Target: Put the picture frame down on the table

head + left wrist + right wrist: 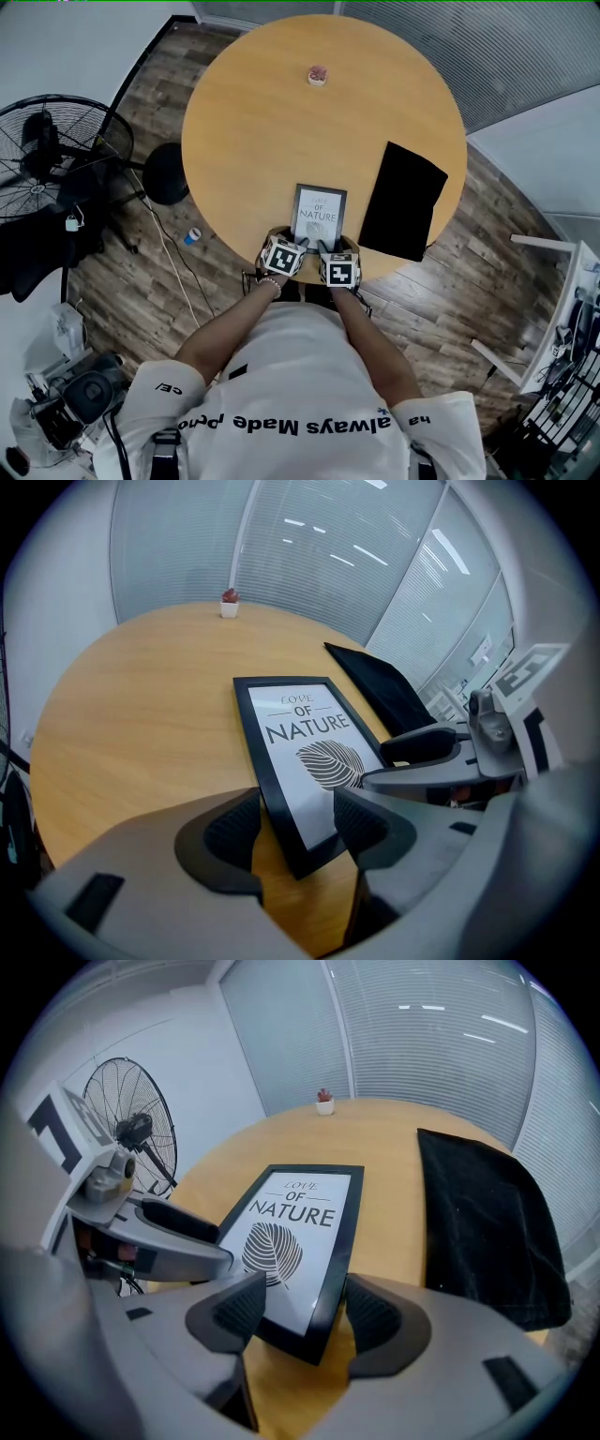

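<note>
Black-edged picture frame (319,217), lying face-up and seemingly flat already on the round wooden table (253,122), close to the near edge, just beside a black cloth (403,200). Spread apart on both the left gripper (296,825) and right gripper (307,1313), each straddling a near corner, no real pinch. Best to back straight out, low and slow, no clipping those corners. Loads of bare tabletop, tiny potted plant (318,75) far across. Floor fan (47,155) off to the left, blinds beyond.

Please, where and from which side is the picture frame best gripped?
Its near short edge, at both corners, from the near side of the table. The picture frame lies flat, so only its thin border offers purchase; the left tool and right tool straddle those corners, jaws apart.
</note>
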